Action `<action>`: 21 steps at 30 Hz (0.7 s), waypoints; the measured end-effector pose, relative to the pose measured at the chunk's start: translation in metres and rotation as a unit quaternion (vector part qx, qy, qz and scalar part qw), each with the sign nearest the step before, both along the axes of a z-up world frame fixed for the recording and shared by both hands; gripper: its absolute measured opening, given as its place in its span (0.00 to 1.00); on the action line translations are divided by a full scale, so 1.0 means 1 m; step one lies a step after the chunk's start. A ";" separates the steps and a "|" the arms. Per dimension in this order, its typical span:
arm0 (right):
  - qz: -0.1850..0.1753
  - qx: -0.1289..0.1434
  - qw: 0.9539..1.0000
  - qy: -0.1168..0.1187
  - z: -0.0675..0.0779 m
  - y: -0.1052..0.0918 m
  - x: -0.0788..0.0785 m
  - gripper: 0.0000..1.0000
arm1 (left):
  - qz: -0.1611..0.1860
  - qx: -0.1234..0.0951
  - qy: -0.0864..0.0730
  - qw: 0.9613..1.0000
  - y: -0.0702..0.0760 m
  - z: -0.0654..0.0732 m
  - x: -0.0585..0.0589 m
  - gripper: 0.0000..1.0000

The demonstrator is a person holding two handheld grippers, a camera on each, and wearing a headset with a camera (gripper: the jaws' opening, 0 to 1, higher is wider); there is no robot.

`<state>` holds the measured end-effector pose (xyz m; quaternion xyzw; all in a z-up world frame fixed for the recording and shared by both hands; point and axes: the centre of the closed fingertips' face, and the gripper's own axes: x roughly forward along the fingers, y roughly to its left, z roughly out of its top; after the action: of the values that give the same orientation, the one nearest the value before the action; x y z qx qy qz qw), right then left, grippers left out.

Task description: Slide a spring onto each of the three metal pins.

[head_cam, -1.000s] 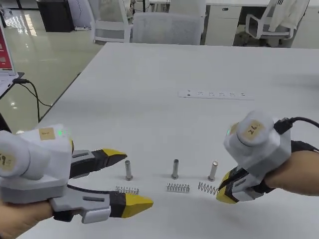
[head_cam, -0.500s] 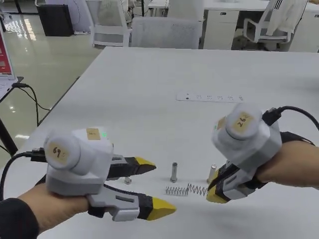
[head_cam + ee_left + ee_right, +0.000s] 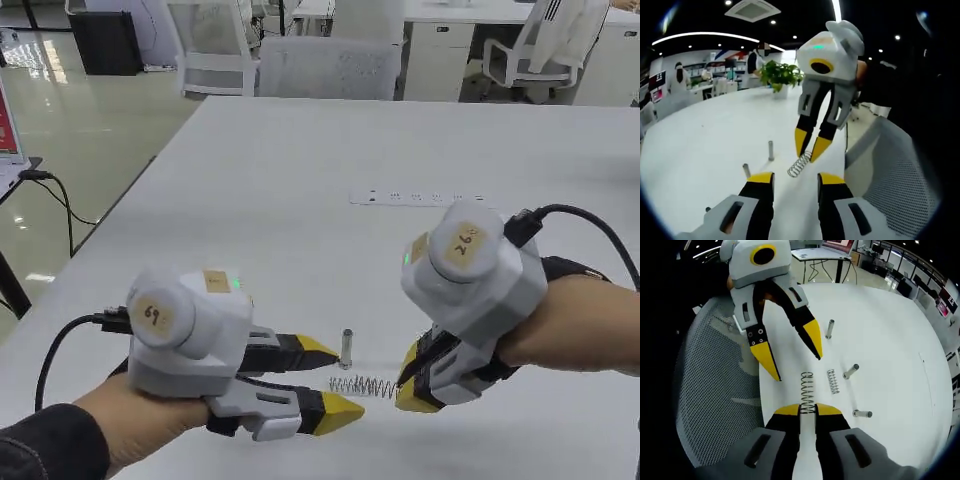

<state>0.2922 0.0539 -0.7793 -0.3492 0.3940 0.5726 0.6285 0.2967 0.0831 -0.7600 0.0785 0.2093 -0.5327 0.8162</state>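
Currently right hand-held gripper (image 3: 808, 409) pinches spring (image 3: 807, 387); left hand-held gripper (image 3: 796, 178) spread.

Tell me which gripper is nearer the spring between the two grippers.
Right. The right gripper is shut on the spring; the left gripper is open, its tips flanking the far end, not gripping.

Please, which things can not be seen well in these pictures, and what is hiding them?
1. Head view: the left pin is hidden behind the left gripper and the right pin behind the right gripper; the middle pin stands clear.
2. Head view: the right gripper's body covers the end of the spring that it holds.
3. Left gripper view: a small object by the lower-left edge is too small to identify.
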 end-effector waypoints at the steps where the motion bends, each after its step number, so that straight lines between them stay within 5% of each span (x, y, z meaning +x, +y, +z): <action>1: 0.003 0.000 1.000 -0.001 0.000 0.001 -0.001 0.07 | -0.002 0.001 -0.001 1.000 -0.001 -0.001 -0.001 0.25; 21: 0.059 -0.010 0.998 -0.002 -0.001 0.010 -0.015 0.07 | -0.039 0.016 -0.019 0.999 -0.009 -0.007 -0.011 0.05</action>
<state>0.2767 0.0635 -0.7799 -0.3792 0.3768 0.6043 0.5908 0.2854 0.0743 -0.7674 0.1098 0.1991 -0.5592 0.7972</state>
